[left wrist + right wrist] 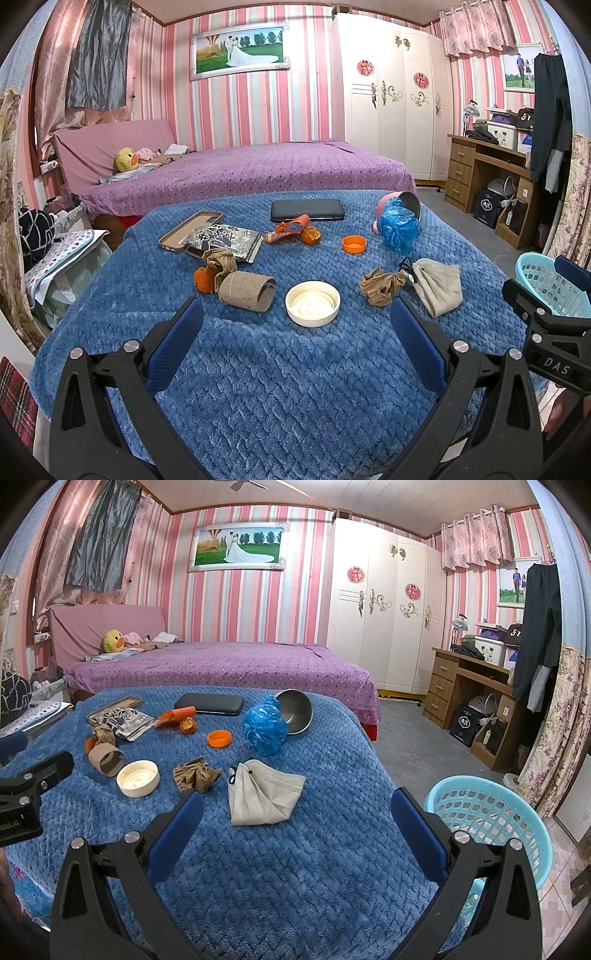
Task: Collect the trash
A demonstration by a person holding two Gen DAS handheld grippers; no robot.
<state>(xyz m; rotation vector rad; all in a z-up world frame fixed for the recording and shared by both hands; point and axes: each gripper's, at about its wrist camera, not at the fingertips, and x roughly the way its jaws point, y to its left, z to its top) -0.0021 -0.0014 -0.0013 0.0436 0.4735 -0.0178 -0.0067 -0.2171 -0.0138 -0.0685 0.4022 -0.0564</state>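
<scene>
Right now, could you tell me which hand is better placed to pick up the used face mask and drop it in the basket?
Right. The right gripper is open with the face mask just ahead between its fingers, and the basket sits beside its right finger. The left gripper faces the white lid instead.

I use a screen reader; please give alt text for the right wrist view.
The open right tool hovers over a blue blanket strewn with trash: a grey face mask, crumpled brown paper, a white lid. A turquoise basket stands at right.
</scene>
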